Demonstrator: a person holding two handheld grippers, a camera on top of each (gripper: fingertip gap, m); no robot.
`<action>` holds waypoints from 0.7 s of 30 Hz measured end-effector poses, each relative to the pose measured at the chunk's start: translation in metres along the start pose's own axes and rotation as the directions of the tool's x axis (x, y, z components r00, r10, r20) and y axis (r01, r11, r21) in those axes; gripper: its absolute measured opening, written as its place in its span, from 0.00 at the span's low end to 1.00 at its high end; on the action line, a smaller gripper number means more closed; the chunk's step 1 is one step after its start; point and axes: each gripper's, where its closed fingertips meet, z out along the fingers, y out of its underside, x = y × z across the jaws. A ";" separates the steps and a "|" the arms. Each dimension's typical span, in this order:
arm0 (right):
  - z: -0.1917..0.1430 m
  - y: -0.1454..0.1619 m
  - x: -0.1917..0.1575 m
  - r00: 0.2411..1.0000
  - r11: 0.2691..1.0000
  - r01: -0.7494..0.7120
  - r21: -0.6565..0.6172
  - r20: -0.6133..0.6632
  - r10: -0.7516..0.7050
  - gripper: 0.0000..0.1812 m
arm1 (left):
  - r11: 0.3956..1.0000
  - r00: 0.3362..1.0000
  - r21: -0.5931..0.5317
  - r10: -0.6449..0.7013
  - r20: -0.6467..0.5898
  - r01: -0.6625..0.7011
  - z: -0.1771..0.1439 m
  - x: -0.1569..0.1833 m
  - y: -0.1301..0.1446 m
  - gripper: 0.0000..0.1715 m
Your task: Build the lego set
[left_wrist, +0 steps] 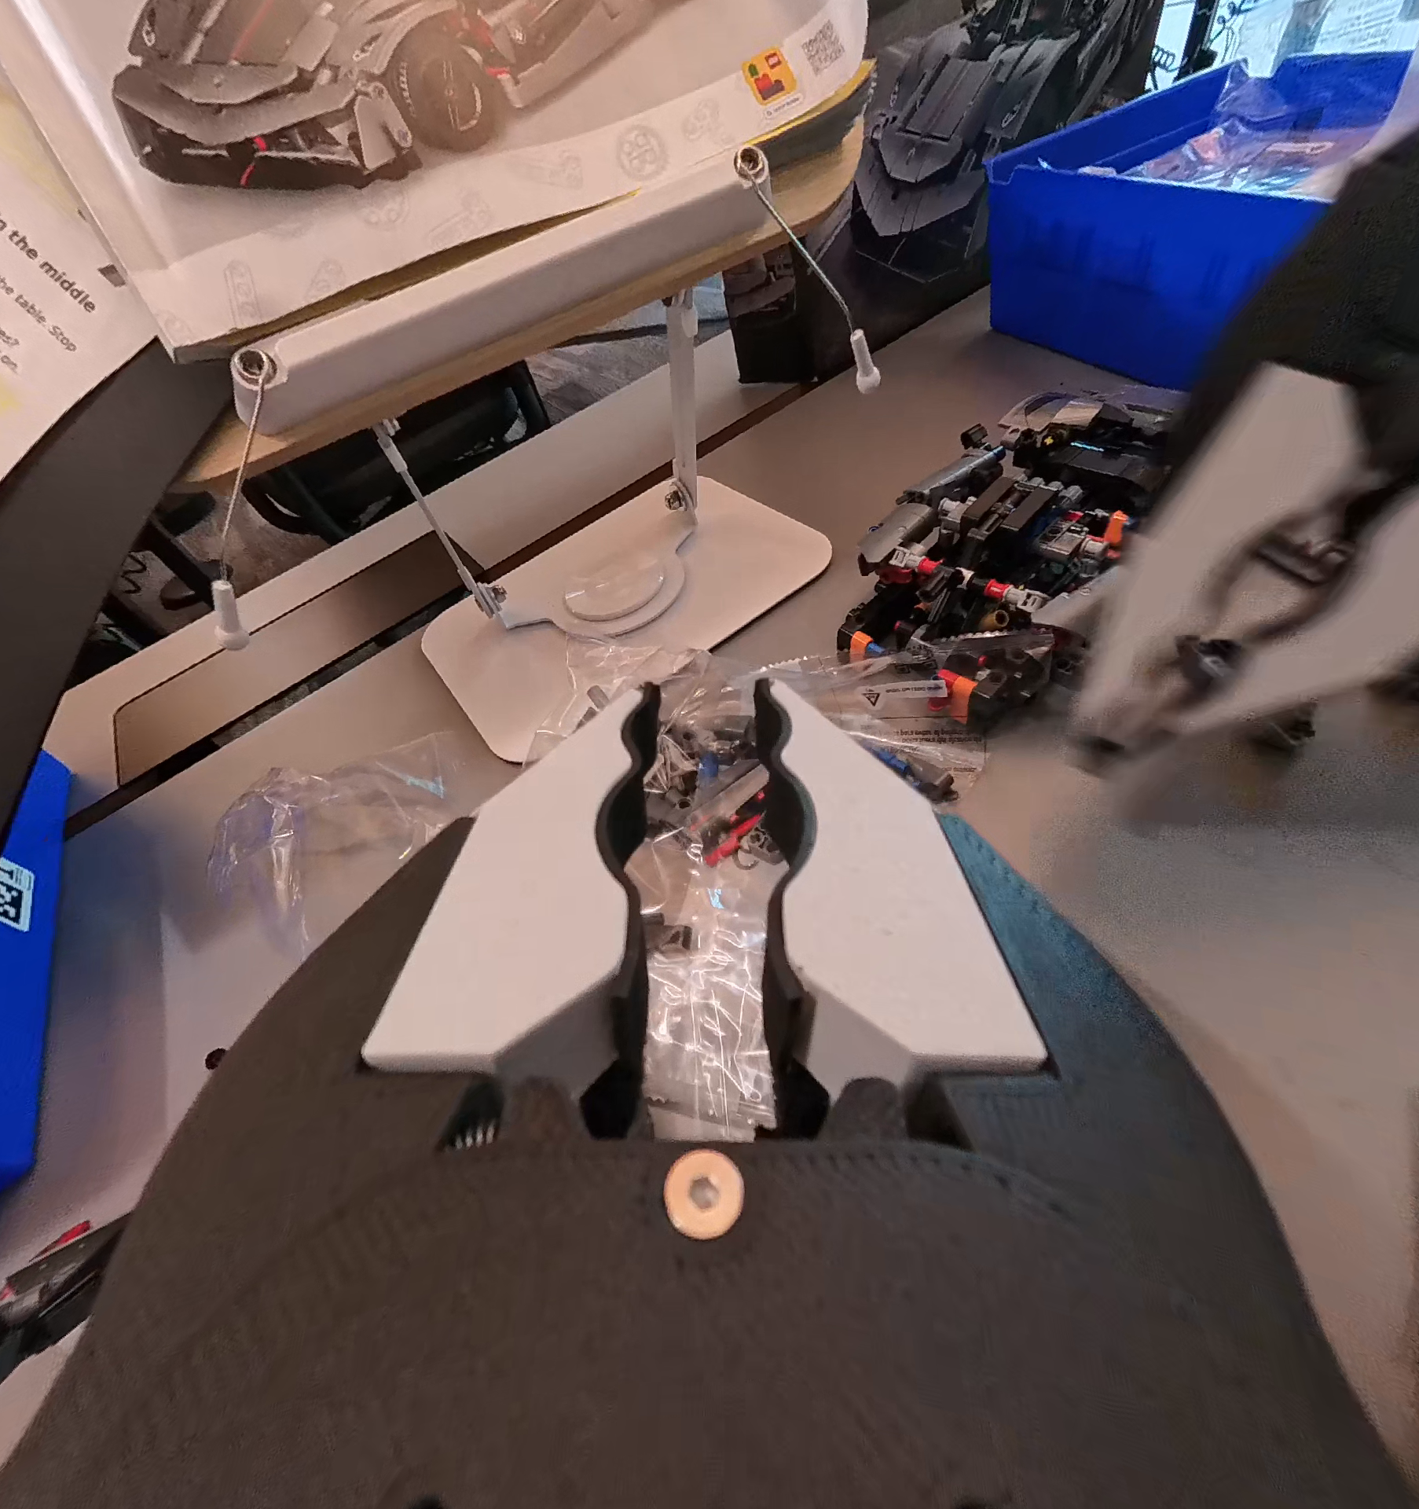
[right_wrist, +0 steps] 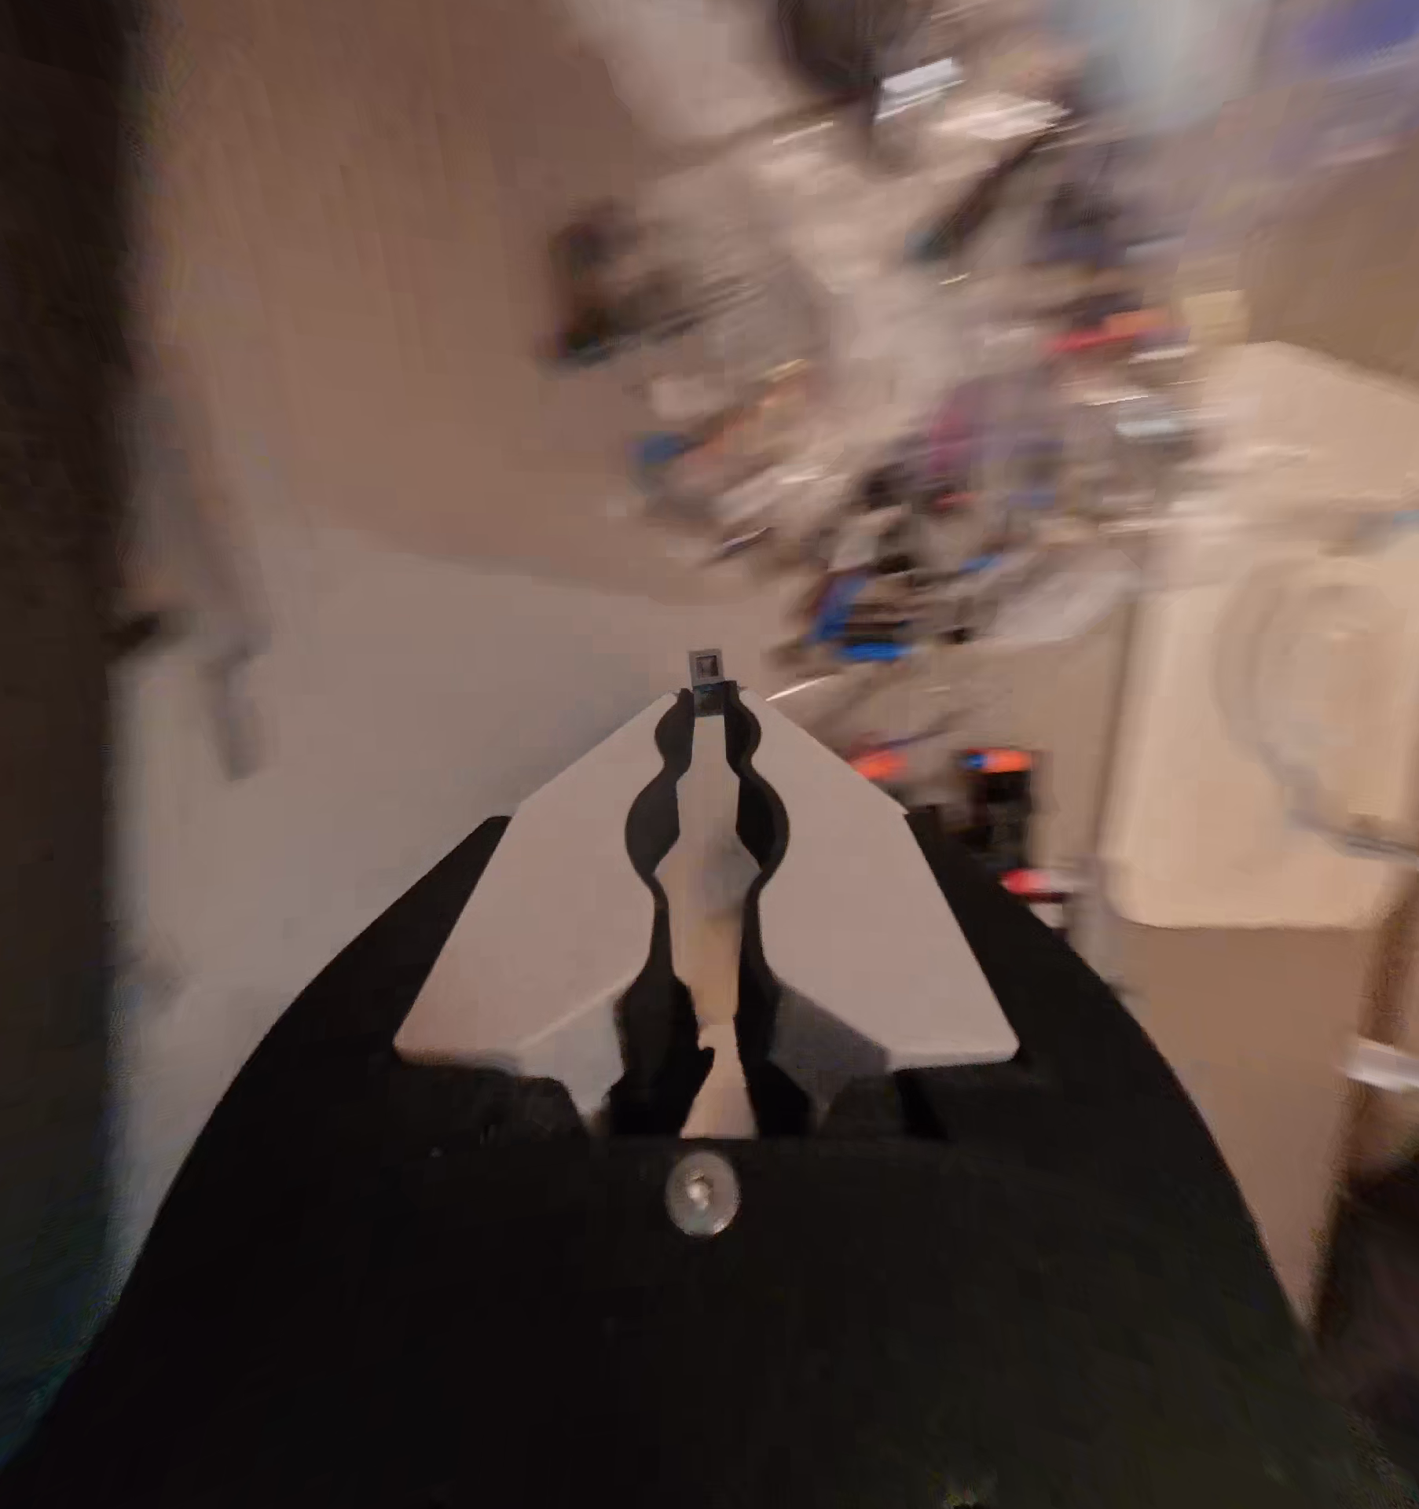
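Observation:
A half-built lego car (left_wrist: pixel 1016 563) of black, grey, red and orange parts lies on the grey table at the right. My left gripper (left_wrist: pixel 706 702) hovers open above a clear plastic bag of small lego parts (left_wrist: pixel 714 816). My right gripper (right_wrist: pixel 708 694) is shut on a small dark grey lego piece (right_wrist: pixel 706 671) at its fingertips. It also shows, blurred, in the left wrist view (left_wrist: pixel 1163 678), just right of the car, with the dark piece in its tips. The right wrist view is heavily blurred; the car and bags show only as smears.
A white book stand (left_wrist: pixel 625 588) holds the instruction booklet (left_wrist: pixel 445 122) behind the bag. A blue bin (left_wrist: pixel 1114 269) stands at the back right, another blue box (left_wrist: pixel 4 980) at the left edge. An empty clear bag (left_wrist: pixel 314 825) lies left of my fingers. A dark model (left_wrist: pixel 935 139) stands behind. The tips of one gripper are about 12 cm away from the tips of the other.

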 end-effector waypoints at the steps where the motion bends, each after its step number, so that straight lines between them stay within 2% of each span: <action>1: 0.007 -0.008 0.015 0.999 0.999 -0.039 0.003 -0.035 0.039 0.06 | 1.000 1.000 -0.005 0.000 -0.002 0.000 0.001 0.000 0.001 0.12; 2: 0.013 -0.010 0.024 0.997 0.998 -0.063 -0.014 -0.041 0.062 0.21 | 1.000 1.000 -0.008 0.000 -0.002 0.000 0.001 0.000 0.002 0.12; 3: 0.015 -0.010 0.033 0.994 0.996 -0.085 -0.024 -0.065 0.083 0.25 | 1.000 1.000 -0.008 -0.002 -0.001 0.002 0.000 -0.001 0.003 0.12; 5: 0.011 -0.011 0.034 0.992 0.994 -0.110 0.001 -0.055 0.109 0.22 | 1.000 1.000 0.002 -0.007 0.001 0.007 -0.002 -0.003 0.001 0.12; 7: -0.002 -0.008 0.026 0.996 0.997 -0.070 0.028 -0.046 0.071 0.19 | 1.000 1.000 0.013 -0.011 0.003 0.010 -0.004 -0.005 -0.001 0.12; 10: -0.015 -0.003 -0.014 0.993 0.998 -0.040 0.046 0.117 0.034 0.03 | 1.000 1.000 0.013 -0.014 -0.001 0.014 -0.005 -0.006 -0.002 0.12; 13: 0.002 -0.001 -0.036 0.978 0.997 -0.073 0.005 0.197 0.071 0.05 | 0.999 1.000 -0.017 -0.028 -0.007 0.027 -0.001 -0.005 0.004 0.12; 16: 0.033 0.010 -0.035 0.975 0.986 -0.126 -0.109 0.168 0.144 0.08 | 0.999 1.000 -0.030 -0.027 0.000 0.027 0.000 -0.006 0.007 0.13; 19: 0.047 0.001 -0.031 0.952 0.970 -0.232 -0.079 0.184 0.243 0.05 | 0.999 0.999 -0.021 -0.038 0.007 0.038 -0.002 -0.008 0.005 0.13; 21: 0.051 0.000 -0.021 0.947 0.957 -0.279 -0.078 0.143 0.287 0.10 | 0.999 0.999 -0.015 -0.042 0.010 0.042 -0.003 -0.009 0.004 0.13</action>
